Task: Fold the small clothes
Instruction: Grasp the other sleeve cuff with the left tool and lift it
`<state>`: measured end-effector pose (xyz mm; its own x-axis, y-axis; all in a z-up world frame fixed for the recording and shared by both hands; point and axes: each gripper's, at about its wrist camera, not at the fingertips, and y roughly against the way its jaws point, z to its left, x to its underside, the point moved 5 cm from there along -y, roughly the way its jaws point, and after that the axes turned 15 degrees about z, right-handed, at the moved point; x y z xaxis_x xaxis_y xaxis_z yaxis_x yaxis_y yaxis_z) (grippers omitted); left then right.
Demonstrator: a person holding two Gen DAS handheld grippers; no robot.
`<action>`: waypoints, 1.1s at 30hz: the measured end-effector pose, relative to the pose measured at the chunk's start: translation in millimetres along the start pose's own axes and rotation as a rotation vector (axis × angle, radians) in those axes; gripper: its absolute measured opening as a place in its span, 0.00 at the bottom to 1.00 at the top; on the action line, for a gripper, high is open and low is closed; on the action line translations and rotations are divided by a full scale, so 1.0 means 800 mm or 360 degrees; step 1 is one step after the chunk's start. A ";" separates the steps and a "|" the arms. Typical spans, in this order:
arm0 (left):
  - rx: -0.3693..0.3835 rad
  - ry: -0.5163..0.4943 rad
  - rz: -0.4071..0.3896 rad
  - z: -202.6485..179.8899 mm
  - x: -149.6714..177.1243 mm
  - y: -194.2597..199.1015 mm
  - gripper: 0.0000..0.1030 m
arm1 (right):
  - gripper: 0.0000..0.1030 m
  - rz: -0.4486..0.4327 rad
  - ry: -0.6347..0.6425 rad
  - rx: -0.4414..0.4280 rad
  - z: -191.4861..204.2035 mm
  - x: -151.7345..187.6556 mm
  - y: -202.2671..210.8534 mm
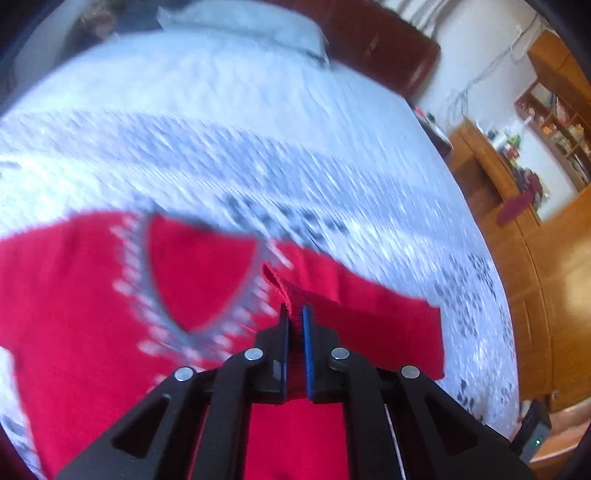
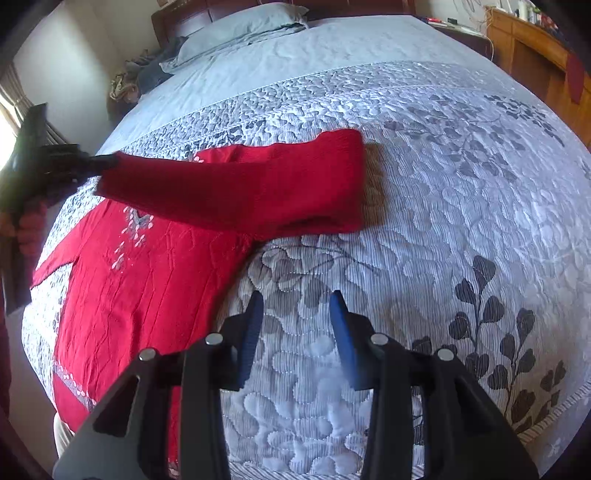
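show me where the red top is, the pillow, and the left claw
red top [image 2: 140,295], right wrist view, on its front panel.
pillow [image 2: 240,27], right wrist view, on its top face.
left claw [image 1: 294,317], left wrist view, between its fingertips, pinching red cloth.

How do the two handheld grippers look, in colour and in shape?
Both the left gripper and the right gripper have matte black angular linkage arms with triangular cut-outs, round silver pins at the joints, and narrow blue pads lining the inner faces of the fingers.

Both wrist views angled down, close; share red garment [image 1: 74,314], bed [image 2: 443,184].
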<state>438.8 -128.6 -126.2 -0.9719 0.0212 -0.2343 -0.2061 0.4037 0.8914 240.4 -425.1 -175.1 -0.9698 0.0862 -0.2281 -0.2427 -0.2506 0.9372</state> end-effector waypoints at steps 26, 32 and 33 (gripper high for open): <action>-0.0505 0.0347 0.0148 0.252 0.007 -0.062 0.13 | 0.14 0.0576 -0.0262 -0.0253 0.030 -0.115 -0.131; -0.0570 0.0313 0.0133 0.250 0.009 -0.073 0.13 | 0.14 0.0595 -0.0220 -0.0125 0.037 -0.115 -0.136; -0.0553 0.0316 0.0133 0.251 0.010 -0.070 0.14 | 0.15 0.0583 -0.0196 -0.0101 0.039 -0.115 -0.132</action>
<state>465.7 32.5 -255.6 -0.9830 -0.1501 -0.1061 -0.1182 0.0740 0.9902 356.3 -376.4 -244.9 -0.9834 0.0942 0.1553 0.1141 -0.3449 0.9317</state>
